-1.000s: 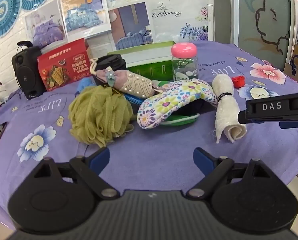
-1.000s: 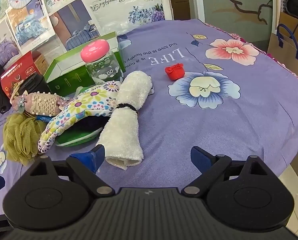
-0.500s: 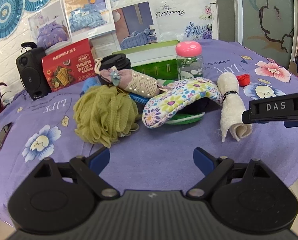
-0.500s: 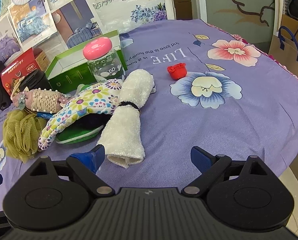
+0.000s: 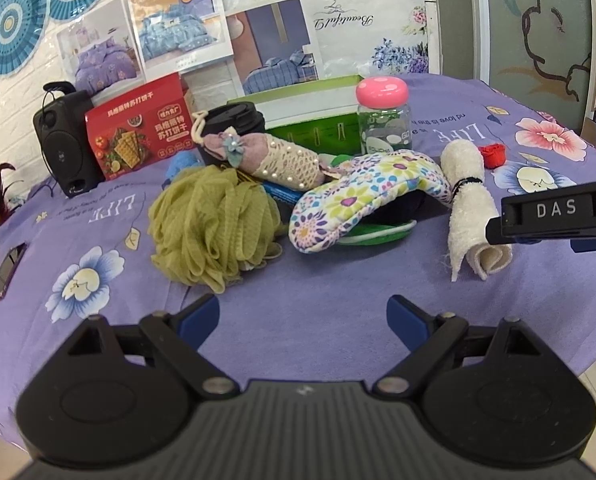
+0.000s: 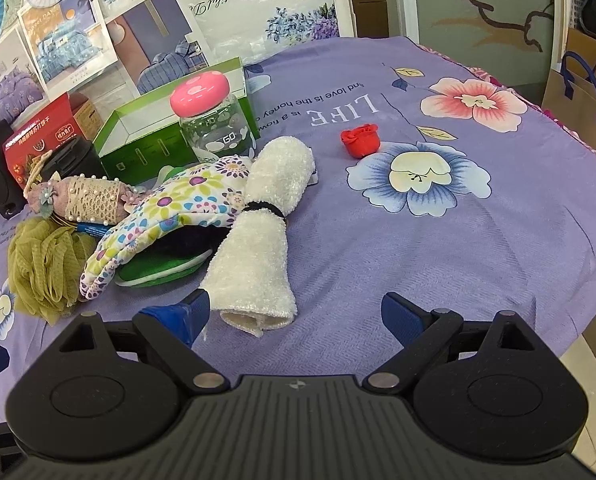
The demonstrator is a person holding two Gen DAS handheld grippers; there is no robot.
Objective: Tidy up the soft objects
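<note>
Both the left gripper (image 5: 302,315) and right gripper (image 6: 296,312) hover spread and empty before the rolled white towel (image 6: 260,242) on the purple-clothed table (image 6: 417,248).

Towel (image 6: 260,240) right of mitt (image 6: 170,216)

wall (image 5: 2,96): white brick | posters (image 5: 178,28) | table (image 6: 457,240): purple floral cloth

place: bedding shop | bedding posters (image 5: 178,28); floral bedspread (image 6: 417,220); paper bag (image 6: 577,100)
</note>
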